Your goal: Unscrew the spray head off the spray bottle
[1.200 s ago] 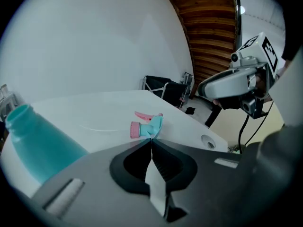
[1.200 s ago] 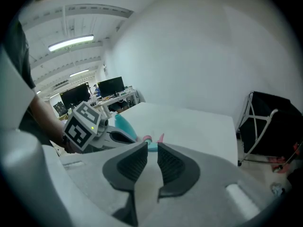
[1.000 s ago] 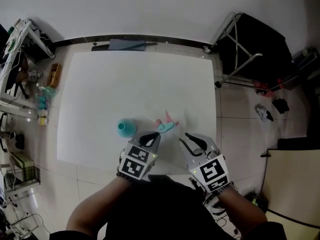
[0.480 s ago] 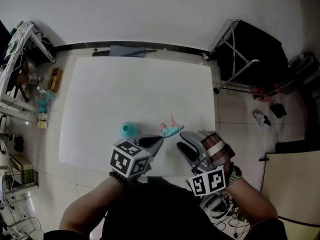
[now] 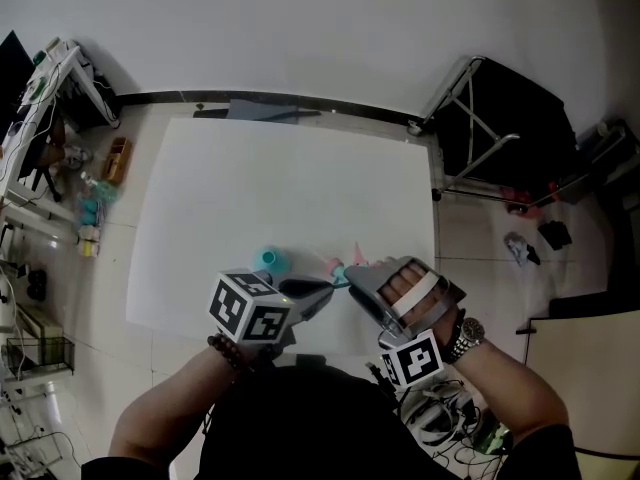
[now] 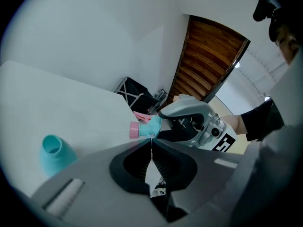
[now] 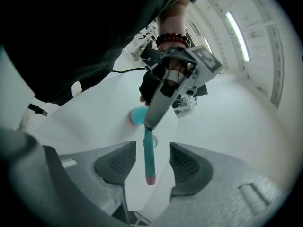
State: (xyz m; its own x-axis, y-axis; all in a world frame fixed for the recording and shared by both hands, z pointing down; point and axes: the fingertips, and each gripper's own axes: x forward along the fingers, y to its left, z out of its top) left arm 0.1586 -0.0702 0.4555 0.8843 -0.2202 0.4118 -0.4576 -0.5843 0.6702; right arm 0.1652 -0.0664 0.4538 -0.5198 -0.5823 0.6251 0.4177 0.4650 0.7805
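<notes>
The left gripper (image 6: 151, 143) is clenched on the teal plastic spray head with pink nozzle (image 7: 149, 157). The head lies untouched between the right gripper (image 7: 152, 148) jaws, which have just been opening. The teal round bottle (image 5: 270, 259) rests on the white table (image 5: 250, 188), at ten o'clock from the head.

Dressed in a black top (image 5: 300, 418), with a dark-red bead bracelet (image 5: 222, 349) at seven o'clock and a silver wristwatch (image 5: 462, 337) at four o'clock.

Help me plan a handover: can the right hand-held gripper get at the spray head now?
Probably yes. The right hand-held gripper has just been opening, and the spray head, pinched by the shut left hand-held gripper, sits untouched between its jaws with nothing in the way.
</notes>
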